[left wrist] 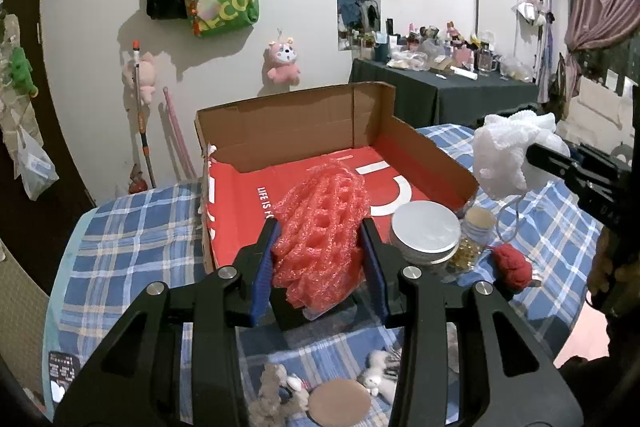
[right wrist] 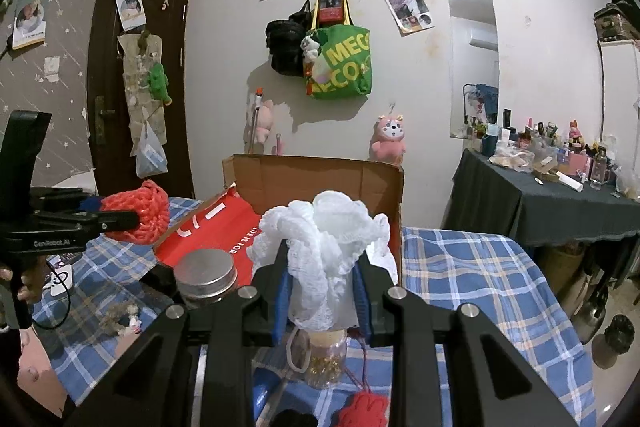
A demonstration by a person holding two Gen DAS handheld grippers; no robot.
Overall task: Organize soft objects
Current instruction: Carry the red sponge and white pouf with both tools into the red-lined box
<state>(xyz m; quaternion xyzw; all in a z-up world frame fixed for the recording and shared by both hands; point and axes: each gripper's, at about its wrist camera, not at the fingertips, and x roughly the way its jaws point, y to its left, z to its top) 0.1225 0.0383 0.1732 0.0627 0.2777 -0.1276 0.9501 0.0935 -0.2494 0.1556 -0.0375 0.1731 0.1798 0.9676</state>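
Note:
My left gripper (left wrist: 320, 227) is shut on a red foam net (left wrist: 320, 227) and holds it above the near edge of an open cardboard box (left wrist: 296, 119) with a red bottom. It also shows at the left in the right wrist view (right wrist: 138, 217). My right gripper (right wrist: 322, 255) is shut on a white lace mesh puff (right wrist: 324, 247), held above the table in front of the box (right wrist: 320, 175). The white puff also shows at the right in the left wrist view (left wrist: 516, 155).
On the blue plaid table (left wrist: 136, 227) stand a jar with a silver lid (left wrist: 426, 233), a small clear jar of gold beads (right wrist: 326, 359), a red knit charm (left wrist: 514, 265), and small plush toys (left wrist: 380, 375) near the front. A dark cluttered table (right wrist: 560, 203) stands at the right.

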